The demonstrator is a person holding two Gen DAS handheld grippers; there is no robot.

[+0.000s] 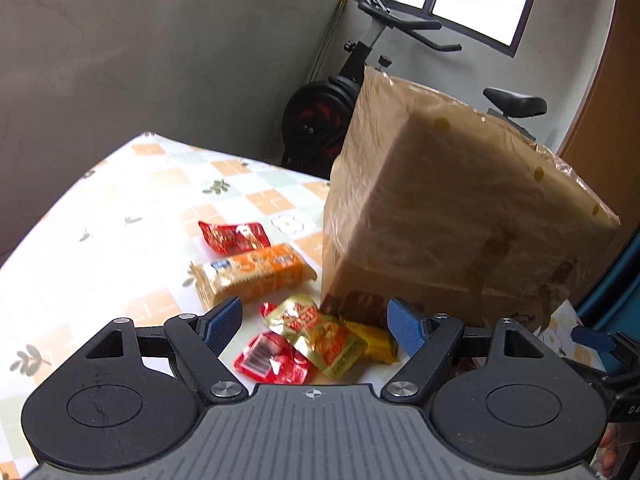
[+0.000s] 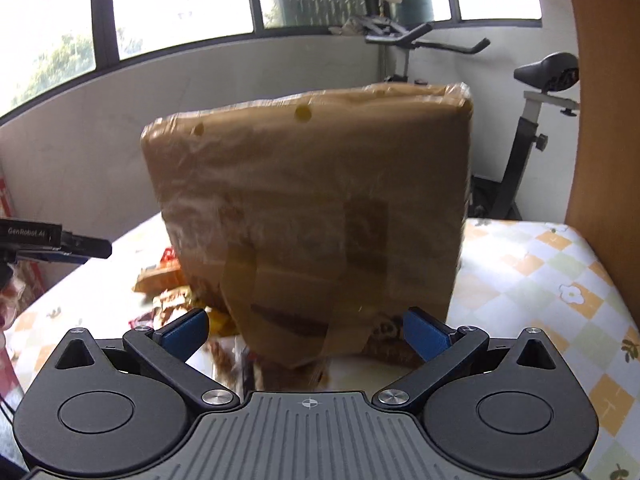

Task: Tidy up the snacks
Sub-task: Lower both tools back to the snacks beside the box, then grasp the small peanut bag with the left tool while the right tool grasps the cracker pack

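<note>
Where the left wrist view takes in the tablecloth (image 1: 120, 184) with its orange and green checks, we see the big cardboard box (image 1: 452, 208) wrapped in clear tape standing on it at the right, and the snacks lying loose to the left of its base. The right wrist view gives us mostly the box (image 2: 308, 208) (blurred, filling the middle), which blocks nearly all the snacks from that side; only a few wrappers (image 2: 168, 280) peek out at its lower left.

An exercise bike (image 1: 344, 92) stands behind the table by the window, seen in both views.

From the left camera the snacks sort out clearly: a long orange biscuit pack (image 1: 252, 274), a red packet (image 1: 234, 236) just beyond it, then a gold packet (image 1: 316, 332) overlapping a second red packet (image 1: 272, 360) and a yellow packet (image 1: 372, 340) touching the foot of the box.

Our left gripper (image 1: 314, 324) hangs spread wide above the gold packet, with nothing pinched. Our right gripper (image 2: 306, 330) stands fully spread in front of the box's lower edge, its pads clear of the cardboard.
</note>
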